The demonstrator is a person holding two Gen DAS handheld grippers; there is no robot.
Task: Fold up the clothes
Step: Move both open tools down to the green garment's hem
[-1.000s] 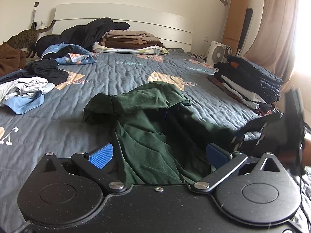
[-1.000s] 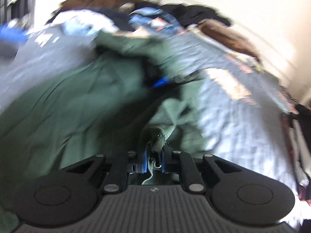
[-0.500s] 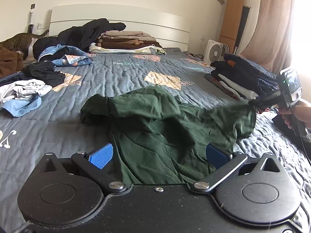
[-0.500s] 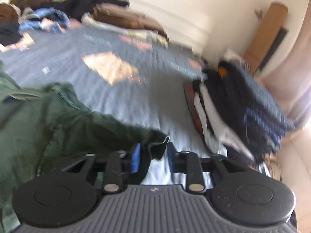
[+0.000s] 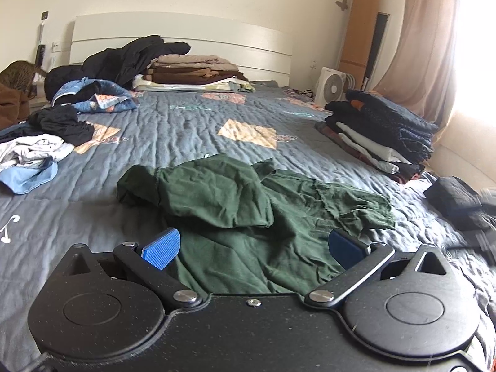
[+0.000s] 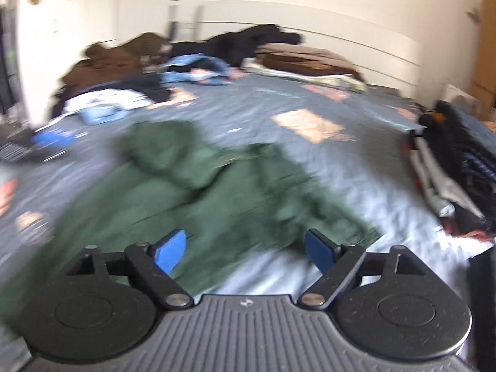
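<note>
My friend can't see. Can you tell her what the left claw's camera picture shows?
A crumpled dark green cotton garment lies on a grey-blue quilted bed, just beyond the open left claw. Folded clothes are stacked at the white headboard and the right edge.

Your green garment is soft matt cloth, creased, with stitched seams. The bed under it wears a quilted grey-blue cover, puckered along its stitch lines. Your left gripper has a matt black, finely speckled plastic body with shiny metal pivot screws, and its fingers carry blue pads with a ribbed grid texture. The headboard looks smooth, satin white. The curtain is thin, light cloth.
</note>
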